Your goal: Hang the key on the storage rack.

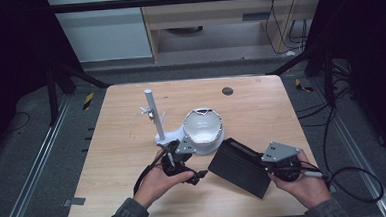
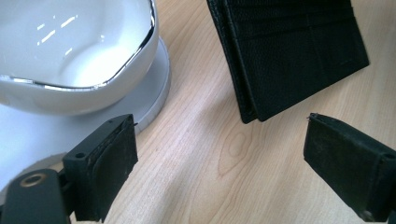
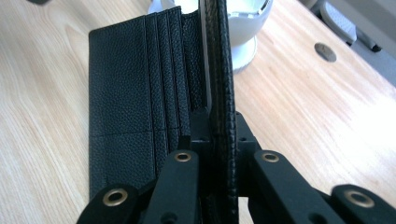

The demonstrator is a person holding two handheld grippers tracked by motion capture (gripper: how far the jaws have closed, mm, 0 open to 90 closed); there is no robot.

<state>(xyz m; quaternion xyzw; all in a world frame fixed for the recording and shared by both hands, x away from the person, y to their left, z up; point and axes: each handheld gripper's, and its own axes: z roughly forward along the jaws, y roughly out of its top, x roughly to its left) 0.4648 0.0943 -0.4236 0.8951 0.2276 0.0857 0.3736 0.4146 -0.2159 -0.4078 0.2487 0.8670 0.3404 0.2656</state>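
**Wallet flap lifted by the right gripper, left gripper let go**

Nearest the person, the right gripper (image 1: 264,161) is clenched on one flap of a black leather wallet (image 1: 239,167). In the right gripper view the flap stands on edge between the pads (image 3: 201,128), while the other half, with its card slots (image 3: 161,70), lies flat on the wooden table (image 1: 132,141). The wallet sits at the near right of the table, just beside the white dish.

The left gripper (image 2: 224,163) is released: its jaws stand wide apart over bare wood, nothing between them, with the wallet's corner (image 2: 254,114) just ahead. In the high view it rests close to the base of the white bowl-shaped dish (image 1: 203,128).

Farther back rises a white post on a stand (image 1: 154,113).

The step in hand looks like opening the wallet. The next move probably calls for the left gripper to pin or take the flat half, so the right can swing its flap fully over without dragging the wallet.
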